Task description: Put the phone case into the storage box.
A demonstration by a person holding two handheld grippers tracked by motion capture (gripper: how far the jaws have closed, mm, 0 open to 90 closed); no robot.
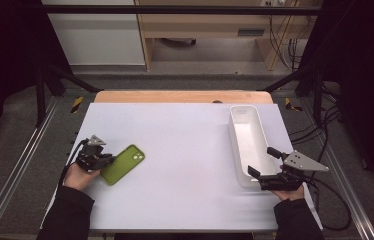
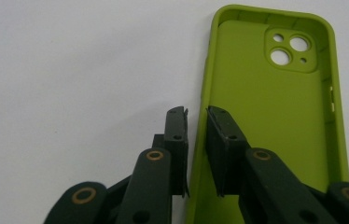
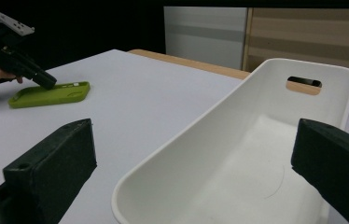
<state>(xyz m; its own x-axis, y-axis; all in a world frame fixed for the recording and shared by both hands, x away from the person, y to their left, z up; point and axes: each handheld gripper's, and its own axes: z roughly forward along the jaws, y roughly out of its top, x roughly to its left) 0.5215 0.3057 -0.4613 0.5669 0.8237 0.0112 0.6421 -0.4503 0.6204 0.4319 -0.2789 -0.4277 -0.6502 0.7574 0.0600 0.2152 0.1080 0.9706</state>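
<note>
Green phone case wall sits between the narrowed left tool jaws, camera cutouts showing.

One green phone case — one white bin — two grippers.

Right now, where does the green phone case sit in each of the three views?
High view: the green phone case lies at lower left on the white table, at the left gripper.
Left gripper view: it fills the right half, open side up, its left wall between the jaws.
Right gripper view: upper left, lying flat.
Shared landmark: the white bin, near and large in the right gripper view.
</note>
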